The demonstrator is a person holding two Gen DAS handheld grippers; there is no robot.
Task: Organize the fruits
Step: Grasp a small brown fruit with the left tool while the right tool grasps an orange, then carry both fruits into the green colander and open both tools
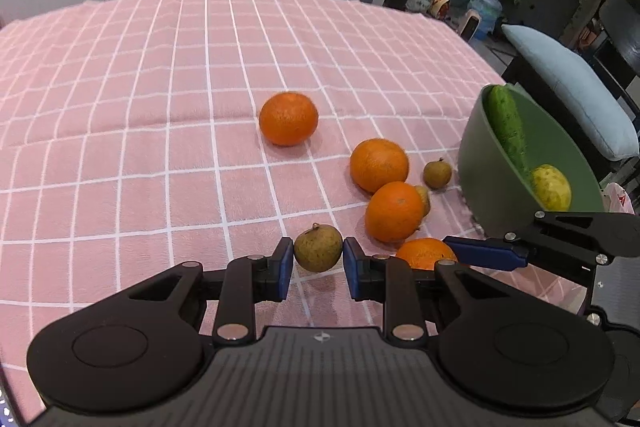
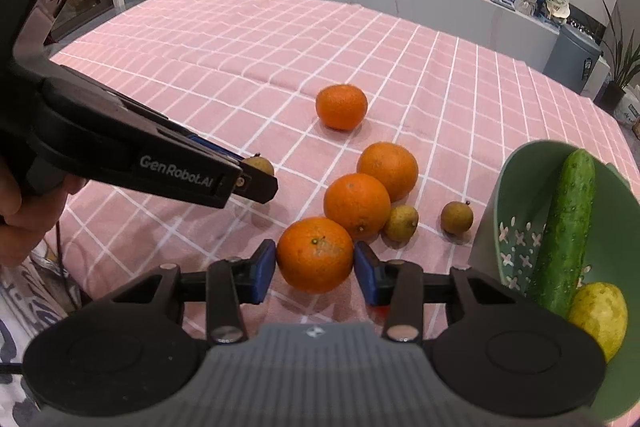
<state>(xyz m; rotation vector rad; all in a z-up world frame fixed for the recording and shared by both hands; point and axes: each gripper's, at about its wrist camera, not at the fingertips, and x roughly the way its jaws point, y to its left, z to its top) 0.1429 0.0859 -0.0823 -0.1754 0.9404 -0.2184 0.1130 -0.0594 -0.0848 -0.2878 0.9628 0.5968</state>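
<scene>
Two grasps on: left tool point(image 1: 318, 263) pinches small brown round longan point(image 1: 318, 247) at near bench point(image 1: 120, 107); right tool point(image 2: 315, 265) clamps near orange tangerine point(image 2: 315, 254). Longan light, thin-shelled; tangerine heavier, soft-skinned. Squeeze gently at widest girth. Green plastic colander bowl point(image 2: 500, 211) right.

Each fisheye sits just behind its own gripper, low and close over the pink checked tablecloth point(image 1: 160, 107), facing forward along the fingers. Both views share the oranges point(image 2: 357, 206) ahead and the green bowl point(image 1: 472, 163) to the right.
</scene>
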